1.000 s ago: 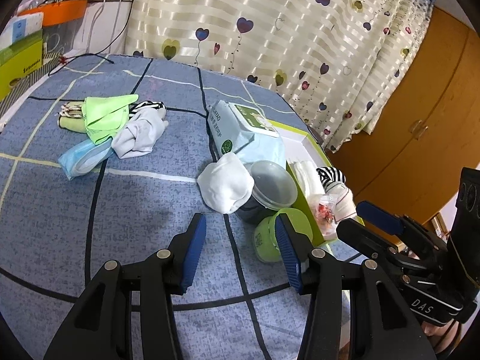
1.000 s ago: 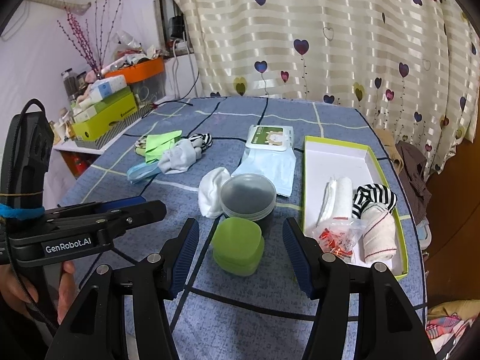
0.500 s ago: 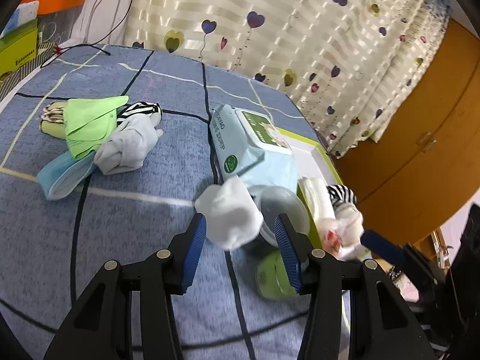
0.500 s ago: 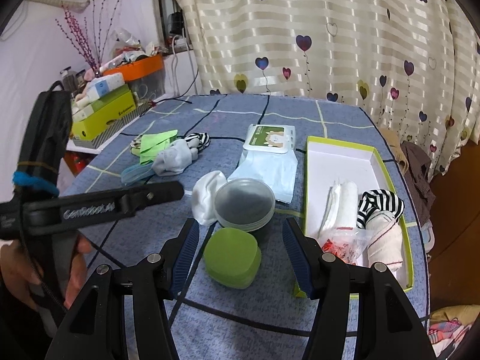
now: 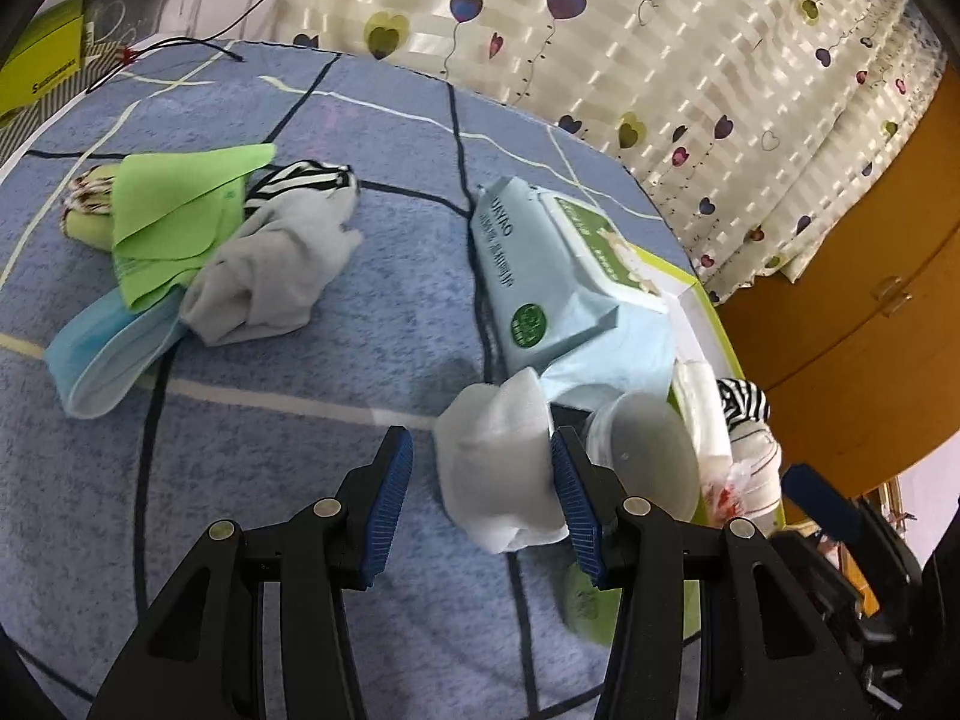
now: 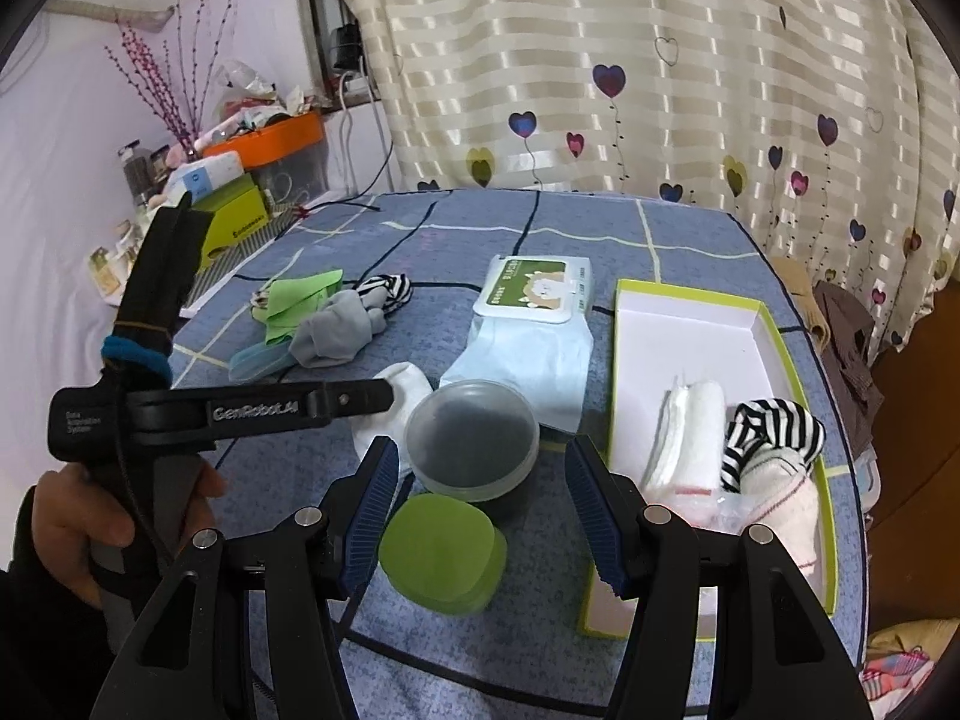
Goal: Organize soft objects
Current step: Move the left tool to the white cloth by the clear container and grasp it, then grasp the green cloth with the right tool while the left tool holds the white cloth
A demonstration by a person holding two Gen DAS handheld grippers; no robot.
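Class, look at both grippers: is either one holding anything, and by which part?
Nothing is held. The left gripper is open around the white sock without pinching it; the right gripper is open and empty.

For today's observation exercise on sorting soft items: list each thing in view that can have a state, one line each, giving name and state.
left gripper: open, white sock between its jaws, not clamped.
right gripper: open, holding nothing.
white sock: bunched, lying on the table.
round container: lid on.
green box: closed.
wipes pack: flap shut.
tray: open, partly filled.
striped sock: in the tray.
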